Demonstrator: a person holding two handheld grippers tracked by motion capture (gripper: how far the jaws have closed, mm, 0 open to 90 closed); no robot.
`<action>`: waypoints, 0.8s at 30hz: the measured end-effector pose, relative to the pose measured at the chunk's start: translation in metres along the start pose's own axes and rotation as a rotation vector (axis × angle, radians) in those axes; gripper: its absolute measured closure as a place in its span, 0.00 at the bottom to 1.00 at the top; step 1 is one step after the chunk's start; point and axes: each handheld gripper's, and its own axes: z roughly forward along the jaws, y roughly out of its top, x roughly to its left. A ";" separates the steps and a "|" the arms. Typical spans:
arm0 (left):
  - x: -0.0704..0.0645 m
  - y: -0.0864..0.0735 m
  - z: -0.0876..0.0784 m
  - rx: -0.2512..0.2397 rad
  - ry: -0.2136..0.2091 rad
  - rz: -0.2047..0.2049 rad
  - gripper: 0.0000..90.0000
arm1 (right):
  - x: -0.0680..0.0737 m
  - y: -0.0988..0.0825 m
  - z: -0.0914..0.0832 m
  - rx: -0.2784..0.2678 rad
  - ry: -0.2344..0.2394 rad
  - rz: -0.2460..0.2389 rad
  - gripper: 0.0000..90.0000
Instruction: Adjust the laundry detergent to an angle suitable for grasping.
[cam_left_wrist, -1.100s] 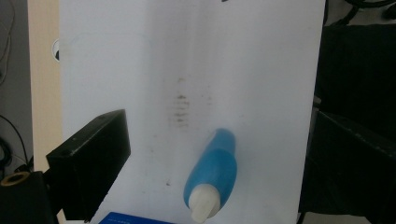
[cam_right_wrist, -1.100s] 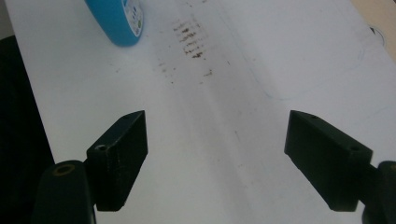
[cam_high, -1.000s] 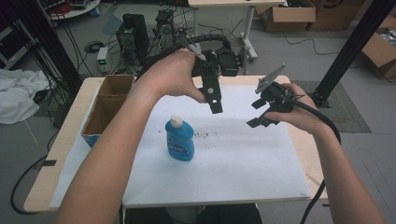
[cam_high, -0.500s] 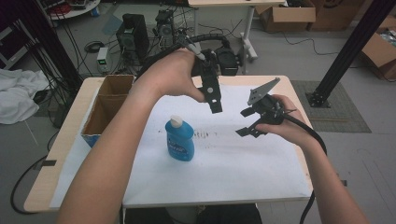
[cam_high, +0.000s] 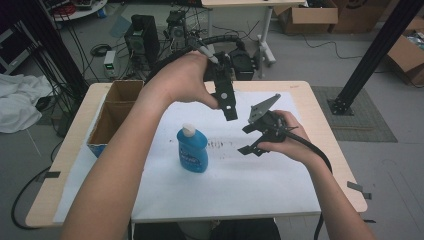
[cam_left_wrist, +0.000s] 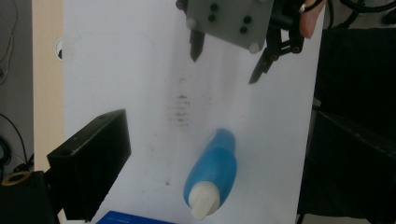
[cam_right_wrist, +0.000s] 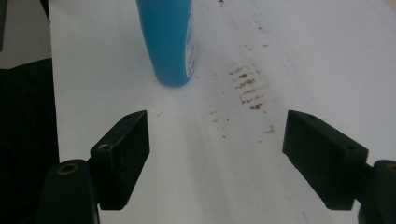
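Jaws: my right gripper (cam_high: 251, 139) released, nothing between, just closed a little | left gripper (cam_high: 227, 102) held above the sheet, I can't tell its jaws | bottle (cam_high: 192, 149) upright at frame centre-left on white sheet (cam_high: 225, 185), apart from both grippers | smudge (cam_right_wrist: 247, 86) right of bottle | box (cam_high: 114, 116) at left edge

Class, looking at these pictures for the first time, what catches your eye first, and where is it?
The blue bottle with a white cap stands upright on the white sheet, near a smudge of dark marks. The right tool hangs open just right of it, the left tool raised above.
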 end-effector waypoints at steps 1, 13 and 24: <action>0.000 0.000 0.000 0.002 0.000 0.001 0.08 | 0.001 0.002 0.002 -0.001 0.003 -0.004 0.26; -0.001 -0.001 0.000 0.004 -0.001 0.000 0.08 | 0.015 0.023 0.029 -0.005 0.047 -0.048 0.26; -0.002 -0.003 -0.001 0.002 -0.001 0.006 0.08 | 0.023 0.039 0.050 -0.005 0.068 -0.072 0.25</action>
